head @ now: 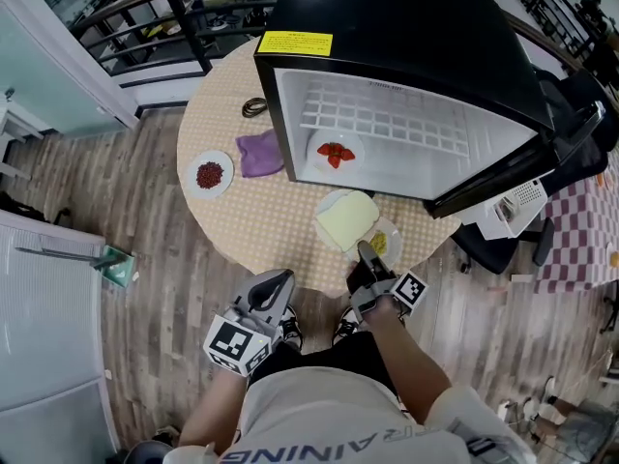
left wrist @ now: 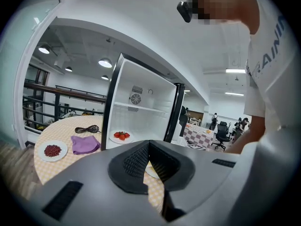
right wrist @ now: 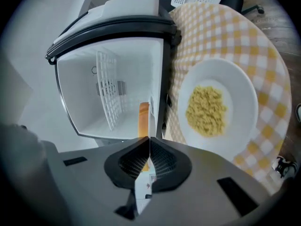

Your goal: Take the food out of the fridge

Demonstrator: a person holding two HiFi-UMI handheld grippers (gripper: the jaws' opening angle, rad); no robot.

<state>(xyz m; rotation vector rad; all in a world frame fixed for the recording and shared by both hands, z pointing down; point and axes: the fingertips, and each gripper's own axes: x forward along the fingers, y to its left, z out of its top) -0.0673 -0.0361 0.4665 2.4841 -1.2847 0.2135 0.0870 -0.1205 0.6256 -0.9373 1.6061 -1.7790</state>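
The black mini fridge (head: 406, 56) stands open on the round checked table (head: 232, 220). A plate of strawberries (head: 334, 153) sits on its floor and also shows in the left gripper view (left wrist: 121, 136). In front of the fridge lie a pale yellow flat item (head: 346, 218) and a white plate of yellow crumbly food (head: 385, 243), which is large in the right gripper view (right wrist: 207, 109). My right gripper (head: 364, 249) is shut and empty at the table's near edge, just short of that plate. My left gripper (head: 283, 278) is shut and empty, off the table's edge.
A plate of red beans (head: 210, 174), a purple cloth (head: 259, 153) and a black cable (head: 254, 107) lie left of the fridge. The open fridge door (head: 503, 177) swings out to the right. Beyond it are a white item (head: 517, 206) and a purple checked table (head: 580, 230).
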